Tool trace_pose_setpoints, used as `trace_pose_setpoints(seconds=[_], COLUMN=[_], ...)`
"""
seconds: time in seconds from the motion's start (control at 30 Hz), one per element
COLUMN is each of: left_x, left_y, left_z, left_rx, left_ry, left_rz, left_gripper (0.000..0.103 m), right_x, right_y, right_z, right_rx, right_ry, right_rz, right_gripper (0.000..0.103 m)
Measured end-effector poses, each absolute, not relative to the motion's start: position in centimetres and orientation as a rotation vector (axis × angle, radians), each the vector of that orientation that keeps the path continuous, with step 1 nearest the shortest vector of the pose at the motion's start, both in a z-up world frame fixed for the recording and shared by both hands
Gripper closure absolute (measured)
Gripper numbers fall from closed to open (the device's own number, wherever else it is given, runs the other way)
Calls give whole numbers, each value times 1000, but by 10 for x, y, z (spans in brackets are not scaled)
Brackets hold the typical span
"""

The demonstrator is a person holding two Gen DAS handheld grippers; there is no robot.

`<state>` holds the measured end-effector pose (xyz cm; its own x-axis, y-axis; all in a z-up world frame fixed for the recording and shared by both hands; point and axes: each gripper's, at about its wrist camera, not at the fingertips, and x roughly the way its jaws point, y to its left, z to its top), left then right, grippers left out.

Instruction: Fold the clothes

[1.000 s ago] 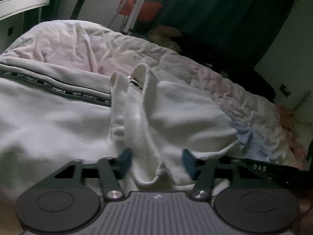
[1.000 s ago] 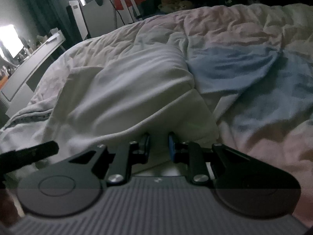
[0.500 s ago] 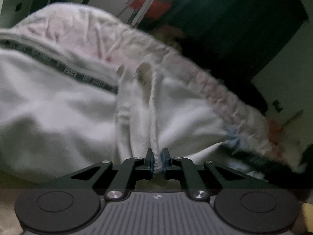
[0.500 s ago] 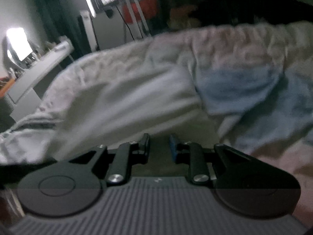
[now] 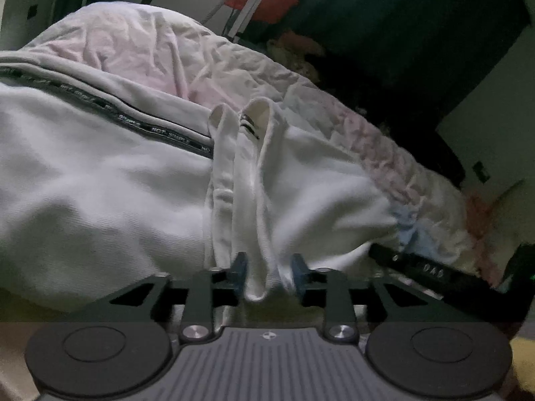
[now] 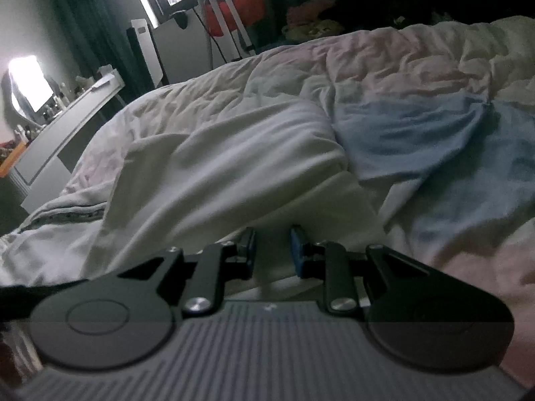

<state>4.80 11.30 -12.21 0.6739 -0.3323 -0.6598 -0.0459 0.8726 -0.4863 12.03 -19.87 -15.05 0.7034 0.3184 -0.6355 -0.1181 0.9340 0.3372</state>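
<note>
A white garment [image 5: 100, 193] with a black lettered stripe [image 5: 160, 132] lies bunched on the bed. Its folded waistband edge [image 5: 254, 200] runs toward my left gripper [image 5: 269, 272], whose jaws stand partly apart with the white hem hanging between the blue pads. In the right wrist view the same white garment [image 6: 234, 167] spreads ahead. My right gripper [image 6: 272, 249] sits at its near edge, jaws a small gap apart with white cloth between them; I cannot tell whether they pinch it.
The bed has a crumpled pink-and-white duvet [image 5: 140, 46] with a light blue patch [image 6: 418, 140]. A white desk [image 6: 67, 133] with a lit mirror stands at left. A red chair [image 6: 234, 6] and dark curtains lie beyond the bed.
My left gripper shut on the white hem half a second ago and has now opened partly, the hem still between the pads. The right gripper's jaws have spread slightly.
</note>
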Motion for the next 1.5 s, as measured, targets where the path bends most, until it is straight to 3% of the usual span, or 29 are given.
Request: trace_pose_setpoints(seconds=[0.07,0.1,0.37,0.57,0.9,1.03,1.2,1.5], left_x=[45,43,25,26,7,8,-2,-11], left_y=[123,130,212,272,320,339,357,338], left_z=[-117,-114,-112,-140,-127,-141,-153,-116], left_rx=[-502,-508,-773,-983,-1098,-1185,-1301,-1150], left_ry=[828,832,939,976,532,520,448,311], left_rz=[-107,-76,217,374,509,512,516,343], left_gripper=[30,27,15,14,16,16,25,26], right_x=[120,119,120,119,118,117,117,116], right_y=[-199,-199,-201,-198,-196,-192,-191,-187], right_z=[-151,-150,-150,-151,-151,-151,-150,-149], right_rx=[283,284,301,300,283,266,261,232], right_ry=[755,756,767,771,763,753,737,735], right_rz=[246,247,250,249,247,243,238,232], right_gripper=[78,78,77,77,77,77,76,77])
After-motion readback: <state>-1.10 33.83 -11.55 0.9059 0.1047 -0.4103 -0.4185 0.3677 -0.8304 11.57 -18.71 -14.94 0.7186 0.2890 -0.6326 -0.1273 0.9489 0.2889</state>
